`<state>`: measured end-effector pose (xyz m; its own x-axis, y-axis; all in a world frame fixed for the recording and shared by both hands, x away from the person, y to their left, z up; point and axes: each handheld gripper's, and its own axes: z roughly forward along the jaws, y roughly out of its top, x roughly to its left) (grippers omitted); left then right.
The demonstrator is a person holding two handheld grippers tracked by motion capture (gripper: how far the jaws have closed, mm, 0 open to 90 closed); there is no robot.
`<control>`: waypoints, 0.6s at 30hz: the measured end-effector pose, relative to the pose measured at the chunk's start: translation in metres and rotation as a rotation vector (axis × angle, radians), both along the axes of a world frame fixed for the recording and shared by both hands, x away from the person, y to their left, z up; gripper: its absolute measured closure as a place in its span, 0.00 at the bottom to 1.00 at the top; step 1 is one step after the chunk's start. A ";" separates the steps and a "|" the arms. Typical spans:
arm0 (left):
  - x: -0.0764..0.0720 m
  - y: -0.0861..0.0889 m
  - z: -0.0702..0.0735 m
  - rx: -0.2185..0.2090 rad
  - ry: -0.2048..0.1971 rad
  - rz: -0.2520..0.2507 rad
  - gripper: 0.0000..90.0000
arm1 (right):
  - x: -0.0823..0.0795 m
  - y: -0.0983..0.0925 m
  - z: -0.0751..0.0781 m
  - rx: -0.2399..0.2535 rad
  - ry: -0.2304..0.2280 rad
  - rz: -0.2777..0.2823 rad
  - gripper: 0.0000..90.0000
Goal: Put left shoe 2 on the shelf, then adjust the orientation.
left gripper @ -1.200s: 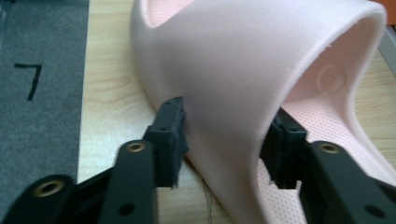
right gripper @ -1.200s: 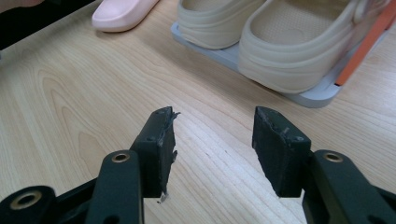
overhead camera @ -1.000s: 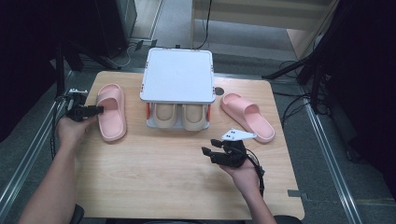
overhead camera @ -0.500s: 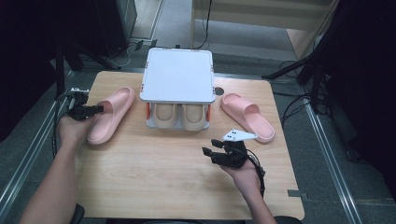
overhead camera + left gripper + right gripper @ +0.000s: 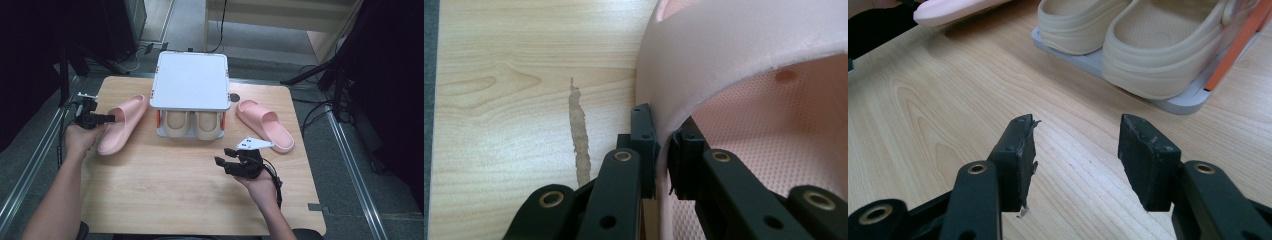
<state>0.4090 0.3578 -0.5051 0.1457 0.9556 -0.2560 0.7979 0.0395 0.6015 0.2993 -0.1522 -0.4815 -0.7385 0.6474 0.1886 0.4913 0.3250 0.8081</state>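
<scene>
Since the earlier frames the left pink slipper (image 5: 122, 123) has swung round: it lay straight along the table's left side and now sits slanted, toe end toward the shoe rack (image 5: 190, 87), heel end toward the table's near-left edge. The left hand-held gripper (image 5: 107, 118) has just been closing, and its jaws now pinch the thin wall of the slipper's strap, one jaw outside and one inside the foot opening, as the left gripper view shows (image 5: 734, 55).

The grip is the weak point. The pads hold only the soft edge of the strap, so the foam could fold or slide out if the slipper is lifted or swung quickly, and the long sole hanging from one side would make it twist and droop. Dragged rather than lifted, the toe could catch the rack's lower tray, where the beige clogs (image 5: 192, 124) sit, and shove it.

The right hand-held gripper (image 5: 227, 157) rests spread over bare table (image 5: 165, 195) in front of the rack, holding nothing. The other pink slipper (image 5: 265, 125) lies just beyond it on the right, near enough to be knocked by a careless reach.
</scene>
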 end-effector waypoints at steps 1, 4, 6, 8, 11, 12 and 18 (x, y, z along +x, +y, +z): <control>-0.001 0.000 0.001 -0.002 0.001 0.002 0.93 | 0.001 0.001 0.000 0.001 -0.001 0.004 0.55; -0.004 -0.001 0.006 -0.005 0.001 0.005 0.93 | 0.002 0.003 0.000 -0.001 -0.001 0.015 0.55; -0.006 -0.003 0.009 -0.004 -0.002 0.009 0.93 | 0.003 0.005 0.000 0.000 0.001 0.020 0.55; -0.008 -0.006 0.013 -0.001 -0.007 0.004 0.93 | 0.003 0.006 0.000 0.003 0.005 0.022 0.55; -0.010 -0.010 0.020 0.001 -0.018 -0.007 0.93 | 0.004 0.007 0.001 0.015 0.005 0.029 0.55; -0.011 -0.011 0.021 0.001 -0.021 -0.005 0.93 | 0.004 0.007 0.002 0.017 0.007 0.032 0.55; -0.009 -0.016 0.034 -0.026 -0.014 -0.014 0.93 | 0.006 0.003 0.003 0.030 0.007 0.027 0.55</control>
<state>0.4001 0.3419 -0.4712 0.1626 0.9465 -0.2788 0.7903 0.0442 0.6112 0.3057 -0.1489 -0.4784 -0.7538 0.6215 0.2132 0.4888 0.3135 0.8141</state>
